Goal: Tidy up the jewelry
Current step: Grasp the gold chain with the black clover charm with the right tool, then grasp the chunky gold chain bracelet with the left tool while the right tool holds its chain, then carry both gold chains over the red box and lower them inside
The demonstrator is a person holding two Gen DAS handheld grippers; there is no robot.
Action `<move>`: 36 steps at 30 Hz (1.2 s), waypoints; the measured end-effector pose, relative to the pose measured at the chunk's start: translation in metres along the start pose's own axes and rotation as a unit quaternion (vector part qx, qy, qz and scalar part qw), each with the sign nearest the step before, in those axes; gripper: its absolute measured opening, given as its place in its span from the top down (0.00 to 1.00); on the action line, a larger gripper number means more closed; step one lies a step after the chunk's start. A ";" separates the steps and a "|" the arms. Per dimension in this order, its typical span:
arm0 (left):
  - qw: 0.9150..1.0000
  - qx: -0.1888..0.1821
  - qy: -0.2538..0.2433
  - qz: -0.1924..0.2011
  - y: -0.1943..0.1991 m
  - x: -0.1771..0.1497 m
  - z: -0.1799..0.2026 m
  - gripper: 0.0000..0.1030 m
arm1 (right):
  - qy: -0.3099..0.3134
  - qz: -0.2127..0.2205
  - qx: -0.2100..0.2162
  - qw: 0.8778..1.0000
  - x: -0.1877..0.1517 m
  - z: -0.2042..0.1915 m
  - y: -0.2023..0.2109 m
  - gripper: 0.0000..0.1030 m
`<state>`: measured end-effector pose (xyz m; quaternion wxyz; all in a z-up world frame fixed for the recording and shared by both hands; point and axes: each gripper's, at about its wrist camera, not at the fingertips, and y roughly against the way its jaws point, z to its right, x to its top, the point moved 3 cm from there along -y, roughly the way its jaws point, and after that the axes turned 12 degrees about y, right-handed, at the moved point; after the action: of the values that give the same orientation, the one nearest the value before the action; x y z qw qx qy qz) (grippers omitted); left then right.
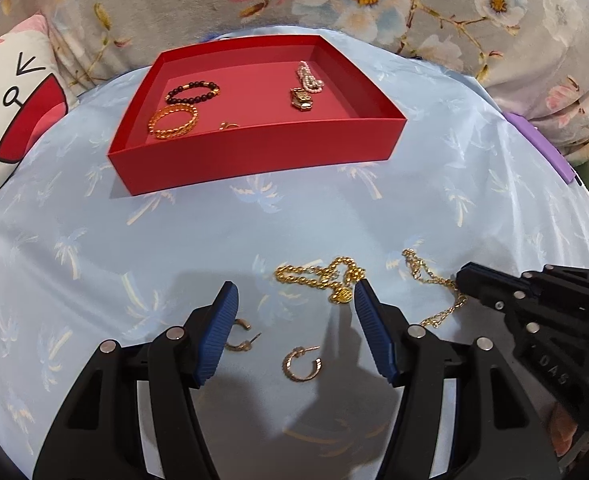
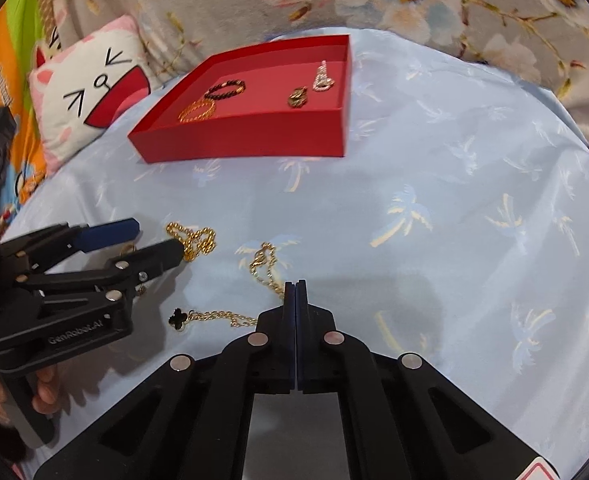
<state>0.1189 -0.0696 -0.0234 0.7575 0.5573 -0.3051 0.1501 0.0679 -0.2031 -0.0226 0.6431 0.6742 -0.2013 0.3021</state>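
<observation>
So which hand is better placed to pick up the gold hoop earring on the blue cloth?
Probably left: the left tool is open with the earring between its fingers. The right tool is shut at the thin chain.

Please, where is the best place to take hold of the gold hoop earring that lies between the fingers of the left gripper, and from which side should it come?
The hoop earring lies flat on the blue cloth, so probably best from straight above. Pinch across the ring's band with the left gripper, whose open jaws already straddle it, one finger on each outer edge.
</observation>
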 end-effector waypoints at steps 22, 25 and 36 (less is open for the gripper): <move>1.000 -0.015 -0.007 0.010 -0.008 0.011 0.012 0.92 | 0.023 0.008 0.020 1.000 0.009 -0.011 0.003 0.73; 1.000 -0.019 0.001 0.019 0.004 0.012 0.004 0.92 | 0.032 0.000 0.024 0.999 0.014 -0.016 -0.006 0.73; 0.999 -0.020 0.025 0.032 0.024 0.015 -0.015 0.92 | 0.043 -0.015 0.017 0.999 0.023 -0.020 -0.029 0.96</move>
<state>0.1206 -0.0495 0.0015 0.7706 0.5282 -0.3068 0.1821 0.1007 -0.1783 -0.0290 0.6441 0.6742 -0.1588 0.3245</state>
